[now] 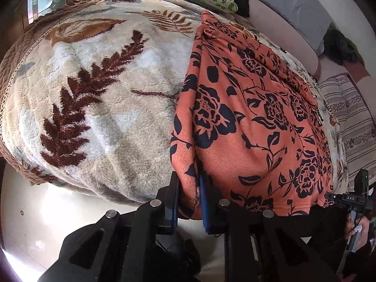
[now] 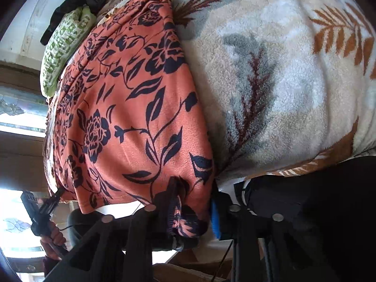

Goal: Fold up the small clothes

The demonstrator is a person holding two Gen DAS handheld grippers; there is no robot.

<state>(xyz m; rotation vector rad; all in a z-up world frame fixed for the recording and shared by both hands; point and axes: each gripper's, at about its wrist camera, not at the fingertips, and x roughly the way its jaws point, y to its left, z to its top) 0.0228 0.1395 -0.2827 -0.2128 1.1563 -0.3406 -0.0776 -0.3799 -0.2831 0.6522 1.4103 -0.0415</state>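
1. Orange floral garment lies spread on the fleece blanket, stretching ahead of both tools; its near hem is at the fingertips.
2. Left gripper: jaws nearly closed, pinching one hem corner.
3. Right gripper: likewise clamped on the other corner.
4. Paired corner holds likely allow lifting the hem evenly for a fold.

Bright window daylight, floor glare, sharp centres, strong fisheye edge distortion.

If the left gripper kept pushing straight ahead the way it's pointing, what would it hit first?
The orange floral garment: the left gripper is already shut on its near hem. Beyond that lies probably the fleece blanket beneath, though depth is unclear.
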